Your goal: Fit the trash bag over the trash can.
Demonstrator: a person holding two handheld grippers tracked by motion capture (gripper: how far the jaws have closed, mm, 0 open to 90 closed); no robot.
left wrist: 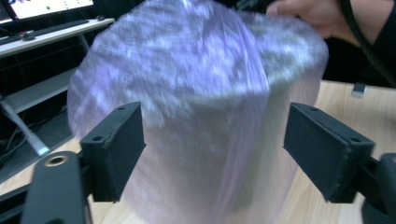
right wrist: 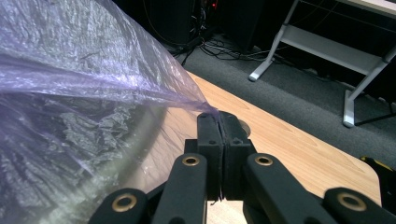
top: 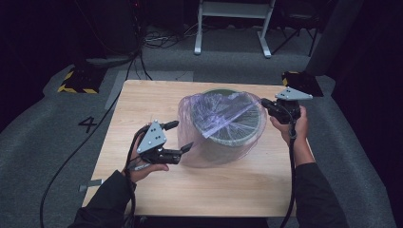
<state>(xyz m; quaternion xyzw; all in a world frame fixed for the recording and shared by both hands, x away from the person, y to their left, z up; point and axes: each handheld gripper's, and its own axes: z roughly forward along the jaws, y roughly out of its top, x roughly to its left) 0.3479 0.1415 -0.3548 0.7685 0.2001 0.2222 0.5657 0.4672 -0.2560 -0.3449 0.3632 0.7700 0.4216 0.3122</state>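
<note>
The right gripper [right wrist: 219, 122] is clamped on the thin bag [top: 216, 111]; left gripper [top: 179, 136] gapes apart; a hard tug could tear the film or tip the bin [top: 228, 137].

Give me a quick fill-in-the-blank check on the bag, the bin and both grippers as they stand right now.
1. The right gripper is shut on the edge of the purple plastic ____.
2. The left gripper has its jaws ____, on the near-left side of the bag.
3. The bag is draped over a round ____ with a green rim.
4. The bin stands on a ____ table.

Missing words: bag; open; bin; wooden
</note>
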